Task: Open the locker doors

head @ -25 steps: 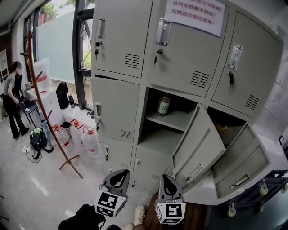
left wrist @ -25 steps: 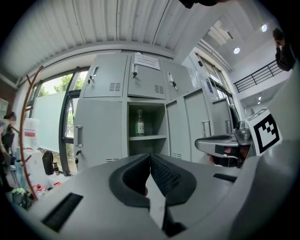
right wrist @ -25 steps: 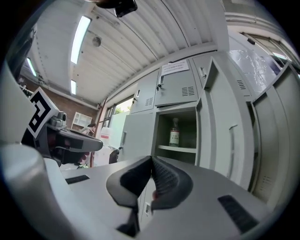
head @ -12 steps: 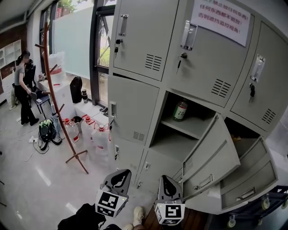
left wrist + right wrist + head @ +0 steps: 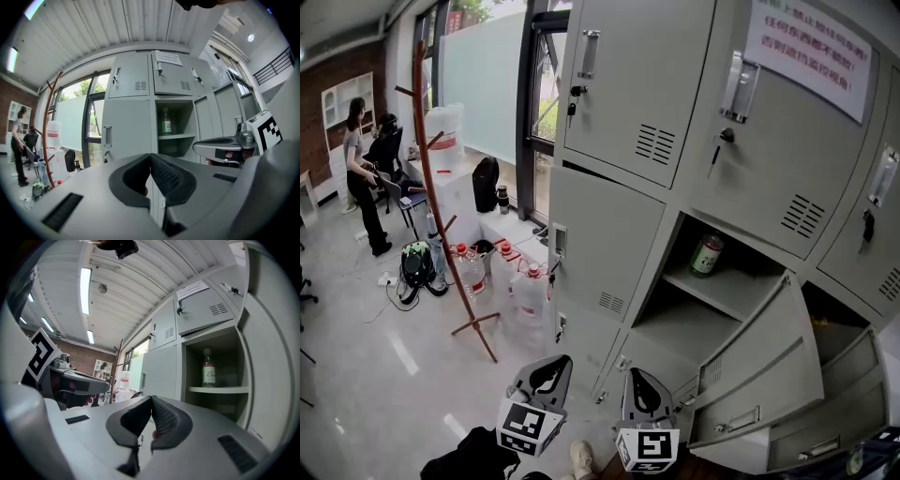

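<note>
The grey lockers fill the right of the head view. The top-row doors and the middle-left door are closed. The middle compartment stands open with a green-labelled bottle on its shelf, its door swung out to the right. A further door at the right also hangs open. My left gripper and right gripper are low in front of the lockers, both shut on nothing and touching no door. The left gripper view shows the closed door's handle and the bottle.
A red-brown coat stand rises at the left, with water jugs and a backpack at its foot. Two people are at the far left by a window. A paper notice is stuck on a top door.
The head view has swung to the left, so the lockers sit further right and the room's left side shows more. Both grippers stay shut and low in view.
</note>
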